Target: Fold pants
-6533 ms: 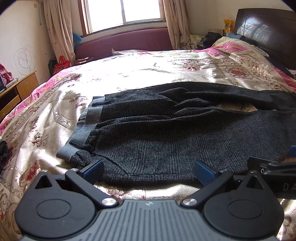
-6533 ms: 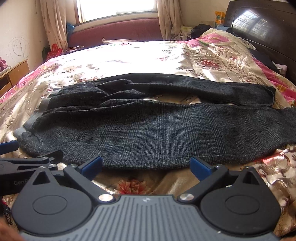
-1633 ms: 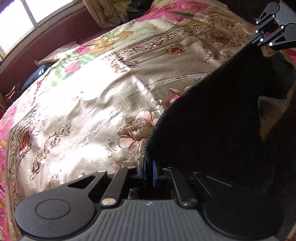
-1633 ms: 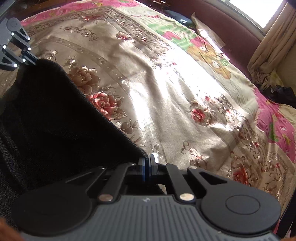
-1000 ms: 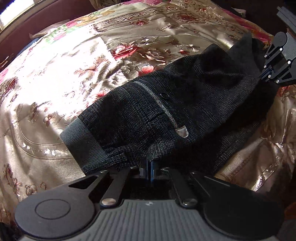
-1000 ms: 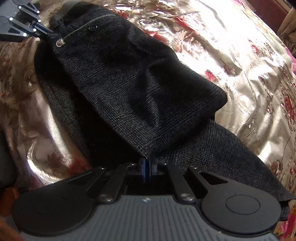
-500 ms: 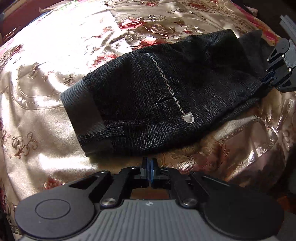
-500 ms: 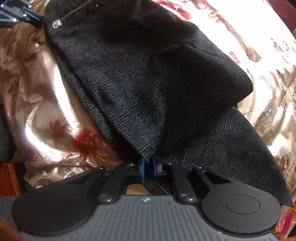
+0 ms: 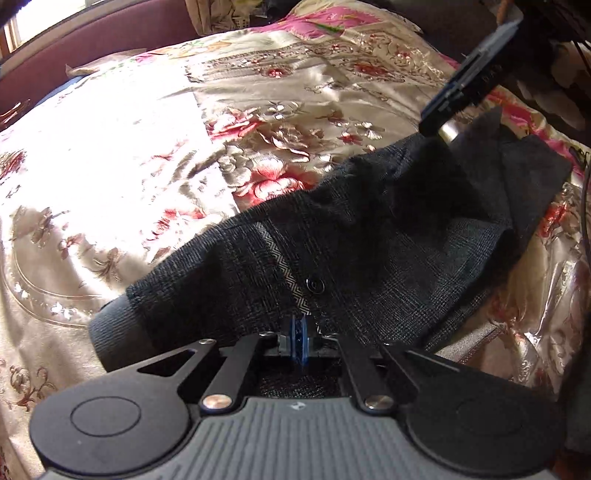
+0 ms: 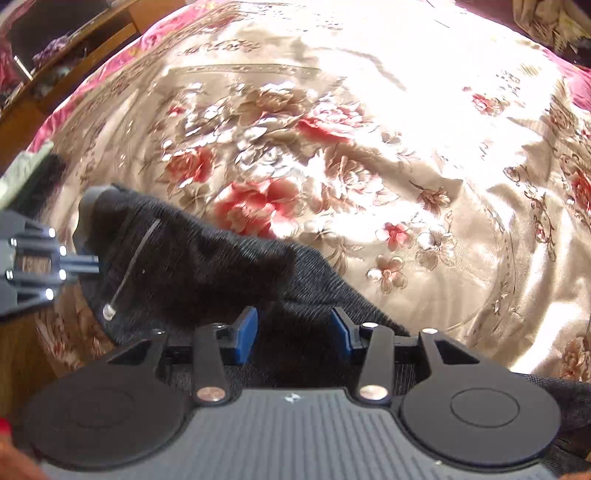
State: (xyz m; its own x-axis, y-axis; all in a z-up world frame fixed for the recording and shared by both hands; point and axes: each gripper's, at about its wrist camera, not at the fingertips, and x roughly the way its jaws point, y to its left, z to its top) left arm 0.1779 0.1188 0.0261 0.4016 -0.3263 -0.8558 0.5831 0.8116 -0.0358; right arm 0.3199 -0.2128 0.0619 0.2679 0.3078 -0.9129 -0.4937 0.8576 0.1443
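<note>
The dark grey pants (image 9: 369,236) lie folded on the gold flowered bedspread (image 9: 147,147), grey waistband (image 9: 110,332) at the near left. My left gripper (image 9: 297,339) is shut, its blue pads together over the pants' near edge by the zip trim; I see no cloth pinched between them. In the right wrist view it (image 10: 94,264) touches the left edge of the pants (image 10: 192,266). My right gripper (image 10: 293,332) has its jaws opening, with the pants below the gap and the pads off the cloth. In the left wrist view it (image 9: 439,125) hovers over the pants' far end.
The bedspread (image 10: 369,147) stretches wide and bare beyond the pants. A maroon padded bench (image 9: 110,44) runs along the far side under the window. A wooden cabinet (image 10: 74,48) stands off the bed's corner. Dark furniture (image 9: 443,22) rises at the far right.
The right gripper has let go of the pants, spread its jaws and lifted away. The left gripper, still shut, has moved from the bare bedspread forward over the pants' near edge.
</note>
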